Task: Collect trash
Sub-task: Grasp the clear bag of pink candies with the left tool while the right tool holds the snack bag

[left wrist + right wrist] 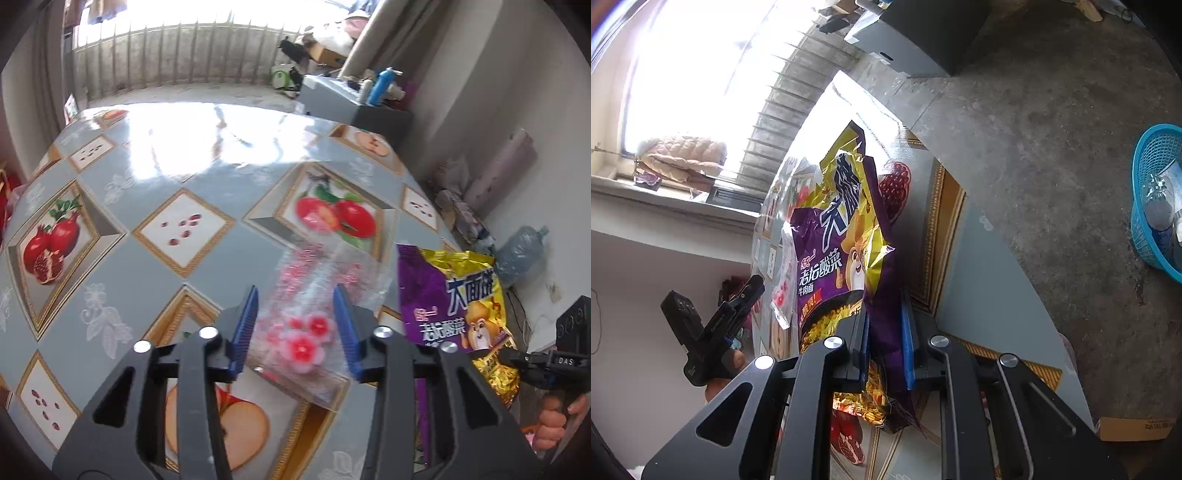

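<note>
**Sunlit table, two wrappers, one in your grip**

Glare from the barred window washes over the far half of your table (pixel 155 236), whose glossy grey-blue cloth carries framed pictures of pomegranates, apples and seeds.

Your task's thing, the purple-and-yellow noodle packet (pixel 846 236), is pinched between the blue pads of your right gripper (pixel 884 343) — the jaws are clamped on its lower end, and the crumpled foil stands up from them above the table's edge. In the left wrist view the same packet sits at the table's right side, with your hand (pixel 554 424) on the black handle below it.

Just beside it lies a clear plastic bag printed with pink flowers (pixel 306 325). It sits between the fingers of your left gripper (pixel 297 325), whose jaws stand apart; the pads are not pressing on it. Whether the bag is flat on the cloth or lifted off it, the blur does not let you tell.

Beyond the table you have a bare concrete floor. A blue mesh basket (pixel 1145 206) stands on it well apart from the table, with a plastic bottle inside. A grey cabinet (pixel 332 99) stands by the window with a blue bottle (pixel 382 85) on top, and a large water jug (pixel 521 254) rests against the white wall.
</note>
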`<state>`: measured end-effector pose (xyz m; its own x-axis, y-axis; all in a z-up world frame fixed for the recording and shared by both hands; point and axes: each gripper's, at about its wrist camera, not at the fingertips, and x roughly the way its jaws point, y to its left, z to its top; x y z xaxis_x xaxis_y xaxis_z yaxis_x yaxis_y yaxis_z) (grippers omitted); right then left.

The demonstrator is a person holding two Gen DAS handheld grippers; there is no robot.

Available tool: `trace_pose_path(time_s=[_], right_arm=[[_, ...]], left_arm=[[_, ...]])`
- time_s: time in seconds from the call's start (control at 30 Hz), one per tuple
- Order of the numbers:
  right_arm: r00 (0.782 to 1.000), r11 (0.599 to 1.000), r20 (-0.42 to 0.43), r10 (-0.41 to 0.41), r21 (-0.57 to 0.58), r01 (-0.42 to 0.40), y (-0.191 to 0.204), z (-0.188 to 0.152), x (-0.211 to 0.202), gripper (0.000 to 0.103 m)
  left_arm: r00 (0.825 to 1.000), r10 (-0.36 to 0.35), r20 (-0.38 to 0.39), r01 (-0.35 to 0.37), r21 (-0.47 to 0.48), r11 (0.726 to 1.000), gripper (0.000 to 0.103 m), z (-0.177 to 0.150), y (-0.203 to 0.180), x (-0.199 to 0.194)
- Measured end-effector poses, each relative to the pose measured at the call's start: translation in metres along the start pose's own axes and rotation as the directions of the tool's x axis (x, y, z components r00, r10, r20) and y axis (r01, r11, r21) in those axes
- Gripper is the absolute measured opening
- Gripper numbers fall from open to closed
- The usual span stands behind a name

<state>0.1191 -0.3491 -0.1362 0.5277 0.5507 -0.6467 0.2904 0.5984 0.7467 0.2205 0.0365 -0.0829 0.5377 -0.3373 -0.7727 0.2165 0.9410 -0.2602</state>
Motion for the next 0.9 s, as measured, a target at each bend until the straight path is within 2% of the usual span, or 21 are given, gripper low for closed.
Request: trace_pose_path(time_s=[0.1,0.2,0.3,0.47,0.6,0.7,0.73,0.8,0.9], right_arm=[[1.000,1.000,-0.007,0.002,-0.005,-0.002,0.004,0.003,0.007,0.014],[1.000,1.000,-0.006,-0.007,-0.012,0.007,0.009,0.006,0.012,0.014],[1.000,1.000,-0.002,-0.019,-0.018,0.019,0.013,0.006,0.013,0.014],[1.000,1.000,0.008,-0.022,-0.011,0.022,0.013,0.004,0.012,0.014],[0.999,0.999,0.024,-0.040,-0.019,0.040,0.013,0.000,0.007,0.014],[0.998,0.998,0.039,-0.051,-0.018,0.052,0.013,-0.005,0.001,0.014],[0.998,0.999,0.044,-0.051,-0.014,0.052,0.012,-0.007,-0.001,0.014],[0.997,0.999,0.052,-0.049,-0.005,0.049,0.011,-0.012,-0.006,0.014],[0.996,0.999,0.071,-0.045,-0.002,0.045,0.009,-0.017,-0.015,0.014]], left_arm=[[0.996,0.054,-0.070,-0.053,0.012,0.999,0.047,0.000,0.013,0.017],[0.991,0.123,-0.056,-0.115,0.131,0.985,0.049,-0.007,0.000,0.021],[0.986,0.164,-0.041,-0.152,0.210,0.966,0.049,-0.016,-0.013,0.021],[0.989,0.150,-0.022,-0.139,0.261,0.955,0.038,-0.030,-0.026,0.011],[0.987,0.162,0.000,-0.156,0.281,0.947,0.021,-0.039,-0.031,0.002],[0.989,0.149,-0.002,-0.143,0.269,0.952,0.017,-0.045,-0.031,-0.003],[0.989,0.149,-0.003,-0.143,0.273,0.951,0.002,-0.048,-0.032,-0.004],[0.989,0.145,-0.003,-0.138,0.286,0.948,0.001,-0.053,-0.036,-0.006],[0.995,0.101,-0.024,-0.091,0.262,0.961,0.000,-0.056,-0.036,-0.010]])
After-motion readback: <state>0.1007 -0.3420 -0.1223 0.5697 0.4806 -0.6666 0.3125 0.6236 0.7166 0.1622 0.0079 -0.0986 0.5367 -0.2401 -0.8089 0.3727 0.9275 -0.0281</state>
